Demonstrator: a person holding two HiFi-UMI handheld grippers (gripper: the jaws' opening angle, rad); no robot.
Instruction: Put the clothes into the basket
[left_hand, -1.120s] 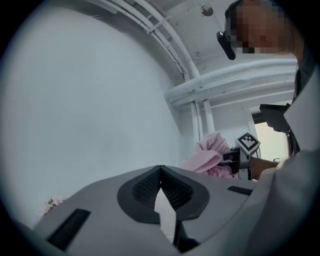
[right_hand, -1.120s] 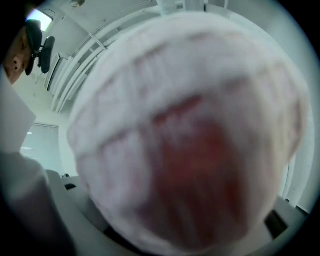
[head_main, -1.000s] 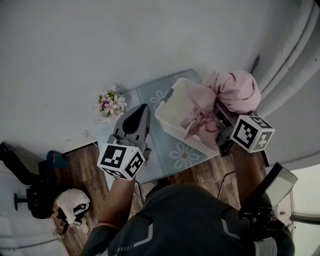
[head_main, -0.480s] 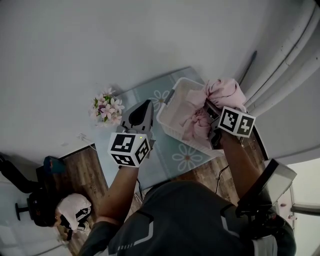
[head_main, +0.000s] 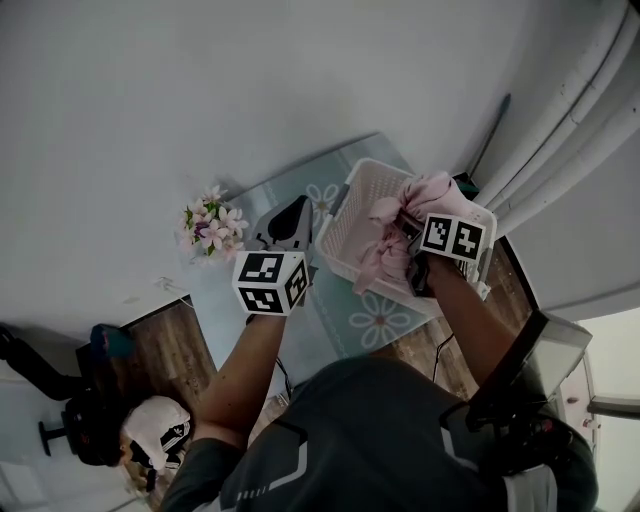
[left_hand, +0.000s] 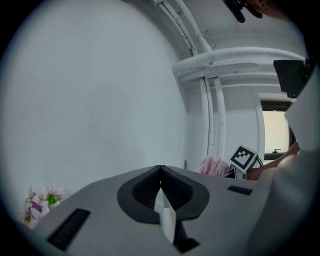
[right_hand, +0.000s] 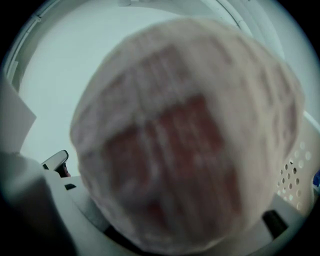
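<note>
A bundle of pink clothes (head_main: 415, 200) hangs over and partly inside the white perforated basket (head_main: 348, 222) on the small table. My right gripper (head_main: 408, 240) is shut on this bundle, its fingertips buried in the fabric, its marker cube just behind. In the right gripper view the pink cloth (right_hand: 185, 135) fills nearly the whole picture, with the basket's holed wall (right_hand: 292, 180) at the right. My left gripper (head_main: 297, 208) hovers over the table just left of the basket, shut with nothing in it; its pads (left_hand: 161, 172) meet.
The table's floral cloth (head_main: 340, 305) lies under the basket. A bunch of pink flowers (head_main: 205, 222) stands at the table's left end. White pipes (head_main: 560, 110) run along the wall behind the basket. Dark gear and a white object (head_main: 155, 425) lie on the wooden floor below left.
My right gripper has come down with the pink clothes, from above the basket's far side into it. The left gripper has shifted closer to the basket.
</note>
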